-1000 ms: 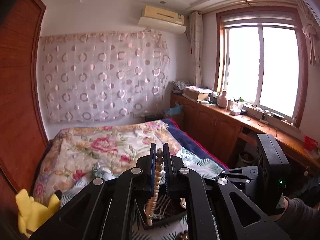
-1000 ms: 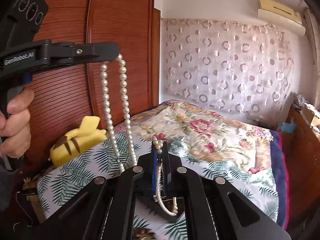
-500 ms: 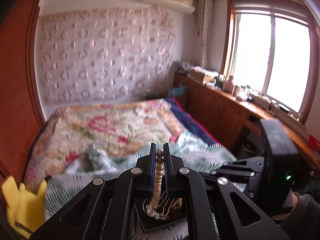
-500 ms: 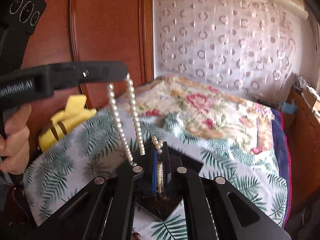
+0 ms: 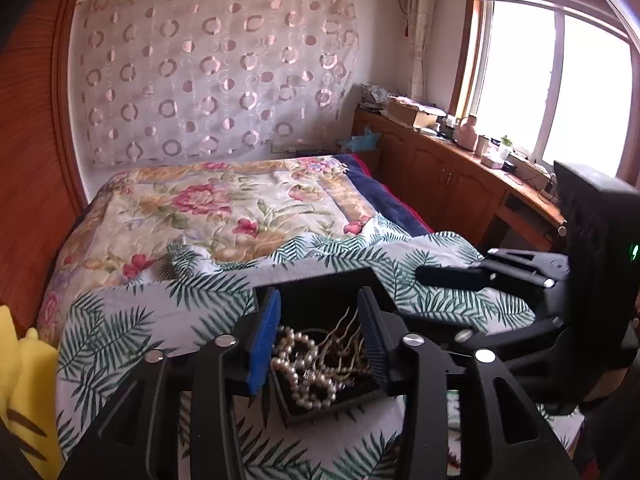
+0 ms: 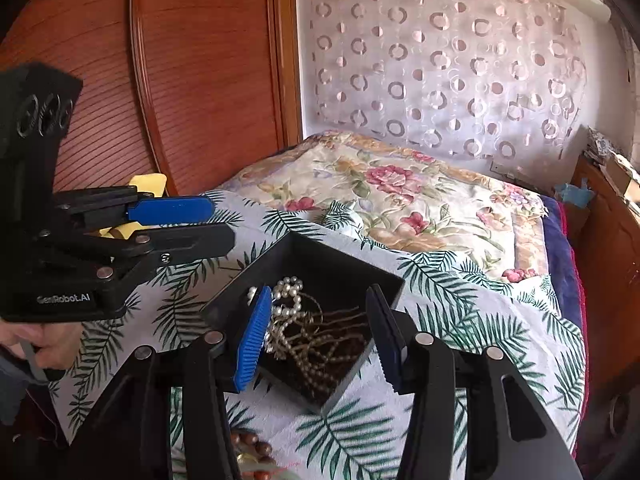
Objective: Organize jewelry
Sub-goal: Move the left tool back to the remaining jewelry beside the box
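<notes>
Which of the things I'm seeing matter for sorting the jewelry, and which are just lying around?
For the job:
- pearl necklace, in the black box
- thin chains in the same box
- brown beads on the bedspread, outside the box

Lying about:
- yellow plush toy
- floral quilt
- clutter on the window counter

White pearl necklace (image 5: 304, 376) lies heaped among thin chains (image 6: 320, 344) inside black box (image 6: 340, 256)

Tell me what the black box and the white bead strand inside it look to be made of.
Black box: matte, rigid, thin flat walls with sharp corners and no shine; likely plastic or coated card. White bead strand: round, glossy cream beads with soft highlights, so pearl or imitation pearl; the pictures cannot settle which.
</notes>
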### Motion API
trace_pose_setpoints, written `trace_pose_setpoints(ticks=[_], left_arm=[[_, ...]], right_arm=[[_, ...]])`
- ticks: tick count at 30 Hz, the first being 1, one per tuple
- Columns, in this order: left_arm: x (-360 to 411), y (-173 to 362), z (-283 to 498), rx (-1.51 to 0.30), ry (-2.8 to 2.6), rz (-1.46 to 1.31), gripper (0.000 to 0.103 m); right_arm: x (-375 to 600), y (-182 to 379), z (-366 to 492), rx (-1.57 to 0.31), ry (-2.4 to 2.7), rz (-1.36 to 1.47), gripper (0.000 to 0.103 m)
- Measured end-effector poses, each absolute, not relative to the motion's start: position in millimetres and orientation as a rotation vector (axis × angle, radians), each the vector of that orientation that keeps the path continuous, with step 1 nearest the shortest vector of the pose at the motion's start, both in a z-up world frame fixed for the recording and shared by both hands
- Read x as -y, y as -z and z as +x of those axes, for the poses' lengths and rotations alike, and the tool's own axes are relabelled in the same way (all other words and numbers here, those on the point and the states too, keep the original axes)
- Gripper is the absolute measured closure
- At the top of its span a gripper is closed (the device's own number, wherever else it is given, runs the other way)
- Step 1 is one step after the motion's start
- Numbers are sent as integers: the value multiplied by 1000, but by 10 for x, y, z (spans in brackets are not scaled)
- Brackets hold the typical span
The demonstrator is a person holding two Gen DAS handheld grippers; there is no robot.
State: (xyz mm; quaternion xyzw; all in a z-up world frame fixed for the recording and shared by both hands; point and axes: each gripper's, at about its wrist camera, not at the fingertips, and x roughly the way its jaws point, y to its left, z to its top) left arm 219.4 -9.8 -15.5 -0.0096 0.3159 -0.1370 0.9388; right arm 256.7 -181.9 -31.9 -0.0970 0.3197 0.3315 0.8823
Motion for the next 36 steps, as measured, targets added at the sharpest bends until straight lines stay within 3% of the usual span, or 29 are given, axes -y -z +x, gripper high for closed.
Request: trace_pose_setpoints(ticks=[4,7,9,20,32,36], left_arm=[[28,224,1983,-627,259,-10,34],[-3,304,1831,-623,245,-2,17],[-37,375,1709,-617,239,-11,12],[-98,784,1326,-695,242,-31,11],[-54,1043,1301,-772,234,-22,11],[-36,1086,1306,-791,242,-14,11]], right_arm=[[1991,336,2285,-650,-681,-186,51],[2088,431,2090,-664,-677,-178,42],[2152,530,2003,-681,-675,-165,34],[2251,1165,1711,-828,-671,-118,19],[2192,1330,1669,-885,-670,-126,19],[2180,1326,1654,-876,-661,-154,29]])
